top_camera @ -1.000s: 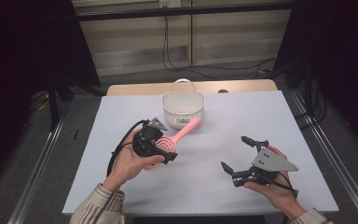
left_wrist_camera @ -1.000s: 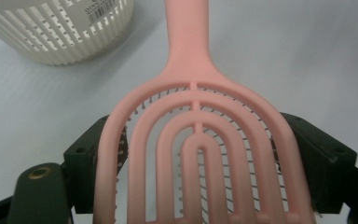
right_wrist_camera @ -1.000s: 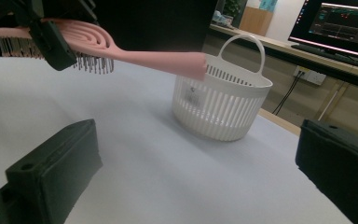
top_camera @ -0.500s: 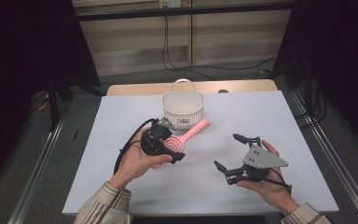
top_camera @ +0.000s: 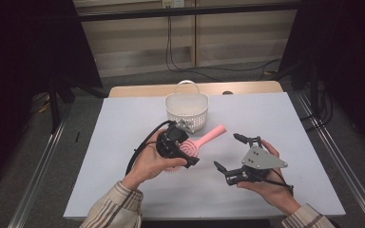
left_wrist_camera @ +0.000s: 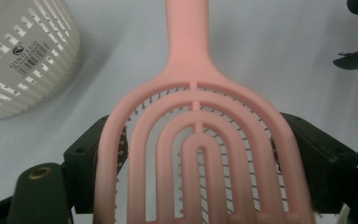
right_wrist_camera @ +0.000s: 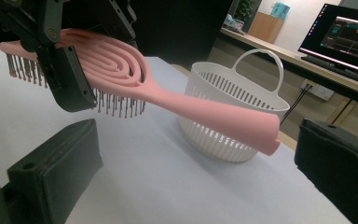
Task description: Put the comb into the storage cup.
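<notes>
— What is the left gripper [top_camera: 183, 151] doing?
— Its jaws are squeezing the head of the pink hairbrush [top_camera: 197, 145]; the brush is hanging in the air above the desk [top_camera: 123, 128], bristles down; its handle is pointing toward the white basket [top_camera: 187, 108], just beside it.
— And the right gripper [top_camera: 228, 153]?
— It is sitting well apart from the brush; its jaws are standing wide and holding nothing.
</notes>
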`<move>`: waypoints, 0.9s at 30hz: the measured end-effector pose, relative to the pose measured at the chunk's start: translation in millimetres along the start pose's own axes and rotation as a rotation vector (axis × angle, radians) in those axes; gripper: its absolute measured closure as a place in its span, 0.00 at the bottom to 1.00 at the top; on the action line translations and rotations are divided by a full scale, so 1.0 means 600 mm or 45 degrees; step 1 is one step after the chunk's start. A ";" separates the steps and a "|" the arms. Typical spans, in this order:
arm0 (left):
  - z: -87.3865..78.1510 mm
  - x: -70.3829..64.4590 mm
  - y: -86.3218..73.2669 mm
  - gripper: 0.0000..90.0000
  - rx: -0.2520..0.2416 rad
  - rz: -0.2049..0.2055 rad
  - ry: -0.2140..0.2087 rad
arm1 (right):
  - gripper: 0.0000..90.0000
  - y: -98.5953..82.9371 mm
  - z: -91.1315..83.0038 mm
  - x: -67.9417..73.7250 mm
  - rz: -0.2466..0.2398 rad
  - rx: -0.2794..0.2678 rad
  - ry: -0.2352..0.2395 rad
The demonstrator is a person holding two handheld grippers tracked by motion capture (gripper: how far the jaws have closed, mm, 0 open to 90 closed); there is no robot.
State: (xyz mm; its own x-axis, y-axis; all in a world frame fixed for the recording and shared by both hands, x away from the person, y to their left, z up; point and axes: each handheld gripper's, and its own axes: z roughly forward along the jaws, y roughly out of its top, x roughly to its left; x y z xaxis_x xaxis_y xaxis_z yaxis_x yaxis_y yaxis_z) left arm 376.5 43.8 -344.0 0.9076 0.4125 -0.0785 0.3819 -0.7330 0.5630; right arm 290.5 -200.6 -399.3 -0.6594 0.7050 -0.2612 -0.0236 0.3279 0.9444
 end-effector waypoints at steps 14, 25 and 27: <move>0.007 -0.009 -0.001 0.22 0.054 0.030 0.016 | 0.02 -0.007 0.015 0.013 -0.173 0.053 -0.062; 0.012 -0.015 0.002 0.22 0.069 0.042 0.005 | 0.08 -0.002 0.031 0.033 -0.447 0.105 -0.091; 0.014 -0.018 0.003 0.22 0.073 0.033 0.012 | 0.09 0.001 0.033 0.034 -0.480 0.119 -0.105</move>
State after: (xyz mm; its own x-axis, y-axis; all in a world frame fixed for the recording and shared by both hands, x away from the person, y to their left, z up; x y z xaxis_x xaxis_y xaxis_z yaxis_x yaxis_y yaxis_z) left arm 369.0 33.7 -348.9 0.9158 0.3977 -0.0567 0.3678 -0.7731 0.5168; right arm 292.0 -173.6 -408.1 -0.5550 0.5708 -0.6051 -0.1819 0.6265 0.7579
